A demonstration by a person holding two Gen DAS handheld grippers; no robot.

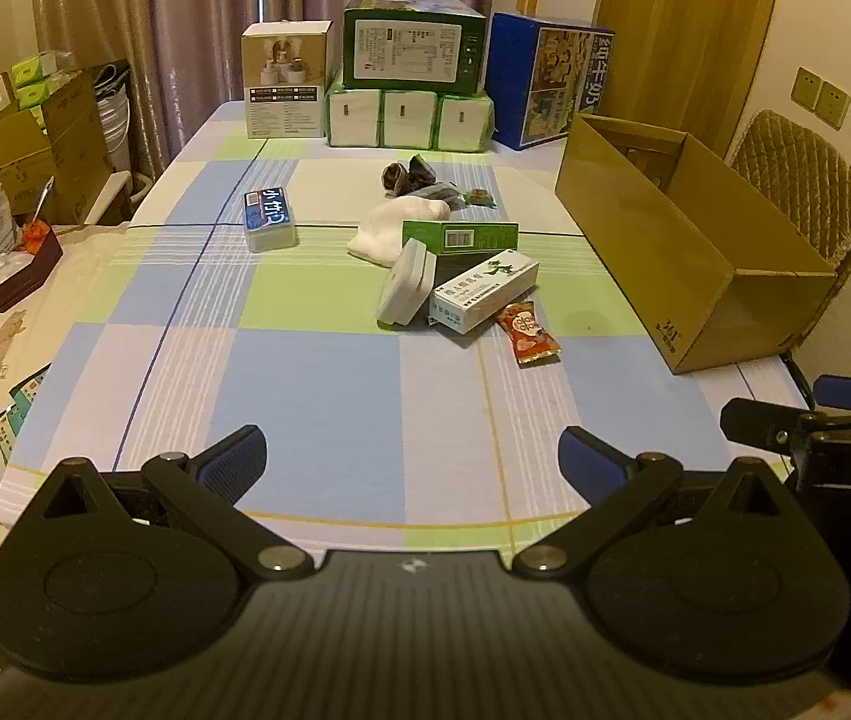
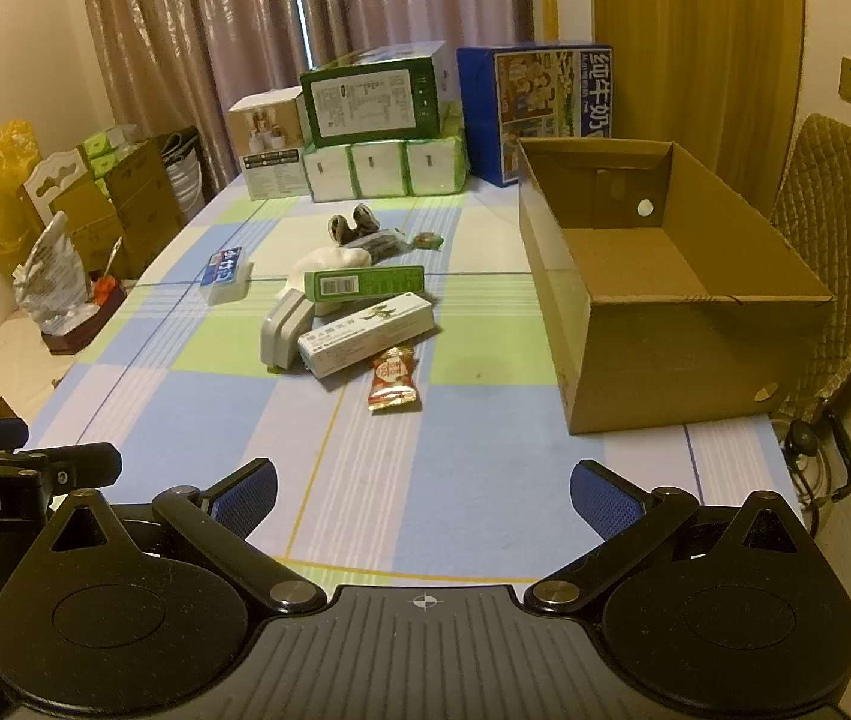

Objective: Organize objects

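Table (image 1: 317, 396) with blue/green/white checked cloth fills both views, open cardboard box (image 2: 665, 324) on its right side, inside looks bare as far as visible; stack of cartons and tissue packs (image 1: 410, 84) along far edge by the curtain. Task clutter sits mid-table left of the box: long white medicine box (image 2: 365, 336) lying tilted over a green box (image 2: 365, 285), grey-white case (image 2: 284, 333) leaning on its edge just beside them, white cloth lump (image 1: 401, 228) behind, blue-topped pack (image 1: 269, 219) apart to the left, red snack packet (image 2: 392, 378) flat just in front of the white box, dark socks (image 1: 410, 177) and a small green wrapped bit (image 1: 479, 198) further back. Left gripper (image 1: 410, 456) low over near table edge, jaws spread wide, nothing between them. Right gripper (image 2: 422, 492) alongside, also spread wide and empty, well apart from the clutter
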